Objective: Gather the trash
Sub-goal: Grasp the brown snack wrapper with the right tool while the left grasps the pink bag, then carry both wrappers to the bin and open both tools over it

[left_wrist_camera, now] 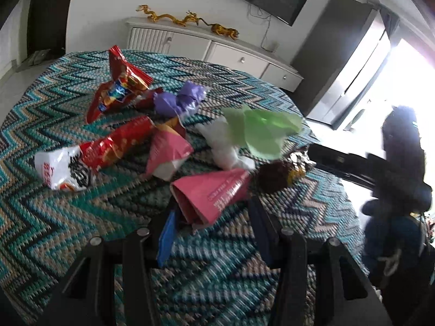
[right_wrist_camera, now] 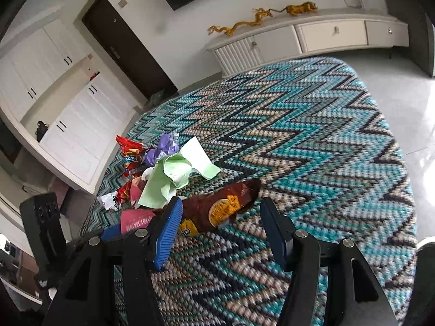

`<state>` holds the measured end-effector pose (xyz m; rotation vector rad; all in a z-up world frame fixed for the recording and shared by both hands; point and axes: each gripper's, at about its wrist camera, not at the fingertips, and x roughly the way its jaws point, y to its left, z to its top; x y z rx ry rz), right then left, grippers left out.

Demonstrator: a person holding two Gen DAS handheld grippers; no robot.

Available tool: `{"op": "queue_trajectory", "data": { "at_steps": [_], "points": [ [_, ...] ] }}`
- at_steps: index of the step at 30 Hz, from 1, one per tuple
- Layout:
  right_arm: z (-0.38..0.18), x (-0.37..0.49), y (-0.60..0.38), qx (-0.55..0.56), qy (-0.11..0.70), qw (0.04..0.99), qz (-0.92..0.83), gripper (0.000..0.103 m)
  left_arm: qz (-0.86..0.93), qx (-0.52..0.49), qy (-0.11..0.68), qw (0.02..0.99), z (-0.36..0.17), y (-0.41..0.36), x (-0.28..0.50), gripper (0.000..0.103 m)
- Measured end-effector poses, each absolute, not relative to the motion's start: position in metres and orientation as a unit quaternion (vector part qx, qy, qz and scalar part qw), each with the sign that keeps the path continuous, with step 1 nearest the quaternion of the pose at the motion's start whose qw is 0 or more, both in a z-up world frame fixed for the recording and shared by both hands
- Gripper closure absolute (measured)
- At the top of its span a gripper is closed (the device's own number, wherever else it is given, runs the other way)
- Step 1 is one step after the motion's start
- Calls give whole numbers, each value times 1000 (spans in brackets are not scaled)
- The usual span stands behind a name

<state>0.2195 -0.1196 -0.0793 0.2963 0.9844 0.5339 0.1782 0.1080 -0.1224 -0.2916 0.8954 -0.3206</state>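
Brown wrapper (right_wrist_camera: 217, 206), perhaps partly under green paper (right_wrist_camera: 174, 179)

The tablecloth (right_wrist_camera: 312, 141) carries a zigzag chevron weave in teal, turquoise, beige and black. Wrappers: red snack bag (left_wrist_camera: 119, 87) with blue and yellow print; purple wrapper (left_wrist_camera: 176, 99); pale green paper (right_wrist_camera: 174, 176); pink carton (left_wrist_camera: 214, 190) with white lettering; red-and-white packet (left_wrist_camera: 81, 163); brown packet (right_wrist_camera: 223, 206) with an orange-yellow round label. Gripper pads (right_wrist_camera: 170, 233) are blue on black frames. The sideboard (right_wrist_camera: 326, 35) is off-white, with golden dragon figures (left_wrist_camera: 187, 19).
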Motion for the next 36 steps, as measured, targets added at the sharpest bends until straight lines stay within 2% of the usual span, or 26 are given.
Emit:
{"op": "queue_trajectory", "data": {
  "at_steps": [14, 17, 21, 22, 24, 29, 36],
  "points": [
    [-101, 239, -95, 176, 484, 813, 271, 46, -166, -162, 435, 870, -125, 109, 169, 54],
    [-106, 240, -88, 178, 487, 809, 276, 51, -154, -177, 439, 867, -130, 118, 178, 54],
    [-107, 234, -86, 185, 482, 808, 285, 65, -148, -194, 436, 866, -131, 123, 182, 56],
    [-106, 232, -86, 186, 479, 808, 287, 68, -147, -194, 434, 868, -131, 123, 182, 65],
    [-104, 227, -88, 186, 475, 809, 293, 72, -151, -196, 434, 866, -132, 124, 182, 74],
    [-94, 206, -98, 178, 463, 815, 298, 78, -154, -199, 428, 868, -128, 124, 171, 90],
    [-68, 165, -121, 171, 434, 832, 302, 80, -165, -185, 406, 880, -108, 123, 142, 91]
  ]
}}
